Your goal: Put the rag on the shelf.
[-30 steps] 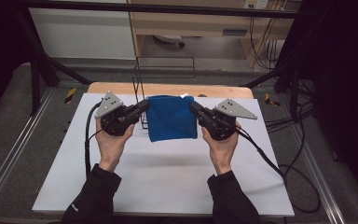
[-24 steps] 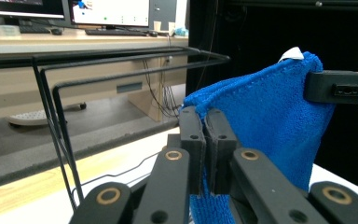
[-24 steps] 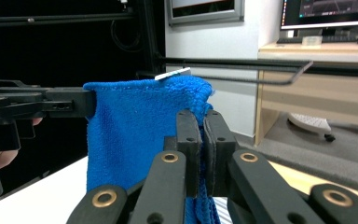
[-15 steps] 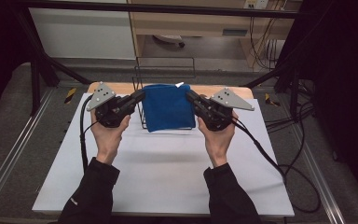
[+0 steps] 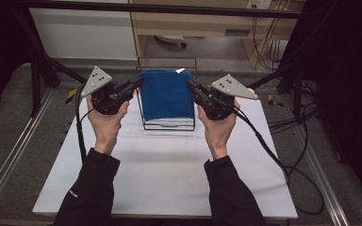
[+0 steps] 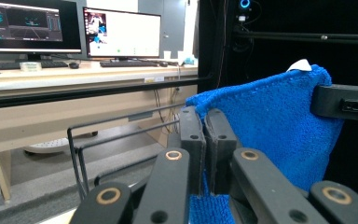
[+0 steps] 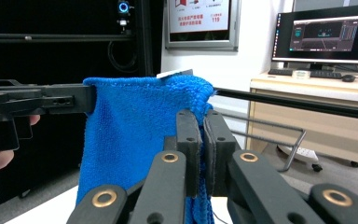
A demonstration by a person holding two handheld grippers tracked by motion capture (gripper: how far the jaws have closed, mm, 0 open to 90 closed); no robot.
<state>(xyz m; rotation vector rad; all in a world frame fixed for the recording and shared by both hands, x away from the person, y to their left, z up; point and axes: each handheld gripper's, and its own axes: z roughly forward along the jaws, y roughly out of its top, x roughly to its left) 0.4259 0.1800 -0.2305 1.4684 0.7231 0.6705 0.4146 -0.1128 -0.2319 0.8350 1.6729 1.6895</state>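
A blue towel point(image 5: 166, 94) hangs stretched between my two grippers, above a black wire rack point(image 5: 168, 123) at the far middle of the white table point(image 5: 165, 174). My left gripper point(image 5: 139, 83) is shut on the towel's upper left corner; my right gripper point(image 5: 188, 83) is shut on its upper right corner, where a white tag sticks up. In the left gripper view the jaws pinch the blue towel point(image 6: 270, 126) with the wire rack point(image 6: 116, 140) behind. The right gripper view shows the towel point(image 7: 135, 135) clamped between its jaws, with the left gripper point(image 7: 86, 99) holding the far corner.
Black frame bars cross behind the table. A desk with monitors point(image 6: 121, 32) and keyboards stands beyond it. Cables point(image 5: 264, 141) trail from both grippers across the table's sides. Metal rails run along the floor on either side.
Both grippers have lifted the towel and carried it away from the person, from over the table's middle to above the wire rack at the far edge.
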